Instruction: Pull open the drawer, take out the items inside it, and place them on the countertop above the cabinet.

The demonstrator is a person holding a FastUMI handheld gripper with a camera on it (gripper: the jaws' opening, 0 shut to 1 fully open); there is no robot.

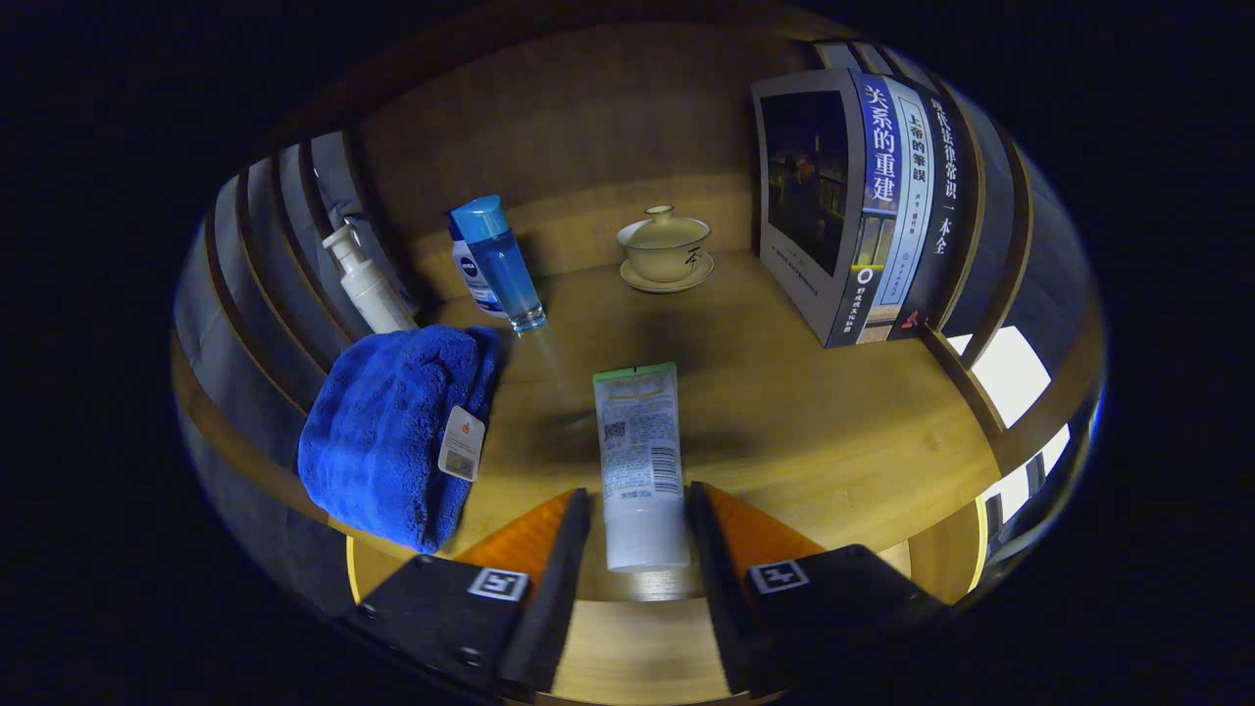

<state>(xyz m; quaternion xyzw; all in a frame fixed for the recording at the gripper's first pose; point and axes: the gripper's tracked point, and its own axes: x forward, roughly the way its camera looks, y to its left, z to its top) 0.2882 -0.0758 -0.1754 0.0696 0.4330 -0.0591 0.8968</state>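
Between the spread fingers of the gripper (639, 502), untouched, a white tube (640, 461) lies on the countertop (833, 431).

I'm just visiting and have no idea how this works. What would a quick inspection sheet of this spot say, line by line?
Surface: wooden countertop, lit from above, shadowed at the back.
Job's things: white tube lying flat, its cap end between the claw's fingers.
Clutter: folded blue towel with a tag; white pump bottle; blue bottle, tilted, with a smaller bottle behind it; lidded teacup on a saucer; books standing upright.
Claw: claw flanks the tube; fingers close beside it, contact unclear.
Cables: nothing seen.
Surroundings: wooden back panel and slatted sides.
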